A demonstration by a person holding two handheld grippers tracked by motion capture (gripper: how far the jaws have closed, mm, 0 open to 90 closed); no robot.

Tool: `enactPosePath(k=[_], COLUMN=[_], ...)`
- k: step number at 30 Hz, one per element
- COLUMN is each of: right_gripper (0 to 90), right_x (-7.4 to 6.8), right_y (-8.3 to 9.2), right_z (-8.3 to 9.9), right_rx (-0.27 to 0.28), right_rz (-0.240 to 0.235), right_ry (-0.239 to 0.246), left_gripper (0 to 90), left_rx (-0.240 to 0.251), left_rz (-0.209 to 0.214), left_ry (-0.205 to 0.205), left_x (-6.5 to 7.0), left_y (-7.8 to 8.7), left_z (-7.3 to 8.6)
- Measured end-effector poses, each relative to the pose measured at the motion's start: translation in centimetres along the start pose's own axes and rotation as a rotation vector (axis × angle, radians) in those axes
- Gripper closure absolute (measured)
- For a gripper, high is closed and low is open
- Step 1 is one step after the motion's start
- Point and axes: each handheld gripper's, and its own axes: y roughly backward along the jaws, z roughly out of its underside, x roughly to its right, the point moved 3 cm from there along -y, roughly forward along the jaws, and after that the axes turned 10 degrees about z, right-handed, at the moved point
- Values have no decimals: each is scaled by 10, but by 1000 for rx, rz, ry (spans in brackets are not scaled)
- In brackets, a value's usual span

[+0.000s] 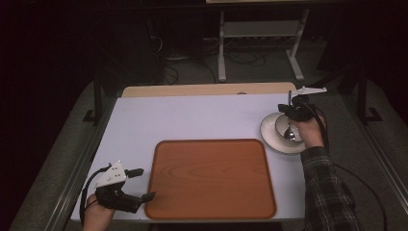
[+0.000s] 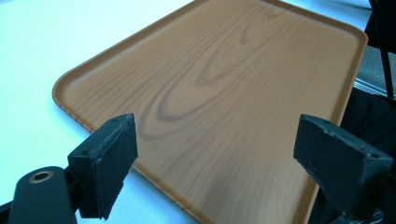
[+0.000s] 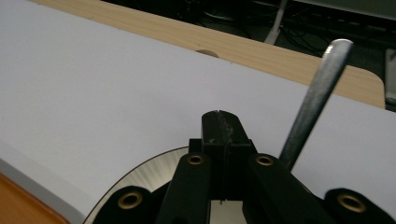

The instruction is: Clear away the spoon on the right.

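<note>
High view: the right gripper hovers over a white round plate — a metal spoon lies below its fingers, handle hidden. The left gripper gapes empty beside a brown wood-grain tray.

Right gripper view: jaws pressed together on nothing; the spoon's handle slants up just right of them, its bowl hidden.

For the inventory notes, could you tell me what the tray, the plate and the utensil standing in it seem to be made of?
The tray looks like wood-grain laminate or plastic: printed-looking grain, smooth moulded rim. The plate seems glazed ceramic, white and glossy with a dark edge line, though melamine is possible. The utensil looks like metal, grey with a dull sheen.
</note>
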Motion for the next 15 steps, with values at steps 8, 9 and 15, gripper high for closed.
enactPosePath(k=[8, 9, 15], right_gripper=[896, 896, 896], right_x=[11, 11, 18], right_y=[0, 0, 1], right_z=[3, 3, 6], right_rx=[-18, -18, -30], right_rz=[34, 34, 56], right_ry=[-21, -21, -40], left_gripper=[130, 130, 130], left_rx=[0, 0, -2], left_rz=[-1, -1, -1], left_ry=[0, 0, -2], left_x=[0, 0, 0], left_y=[0, 0, 0], left_z=[0, 0, 0])
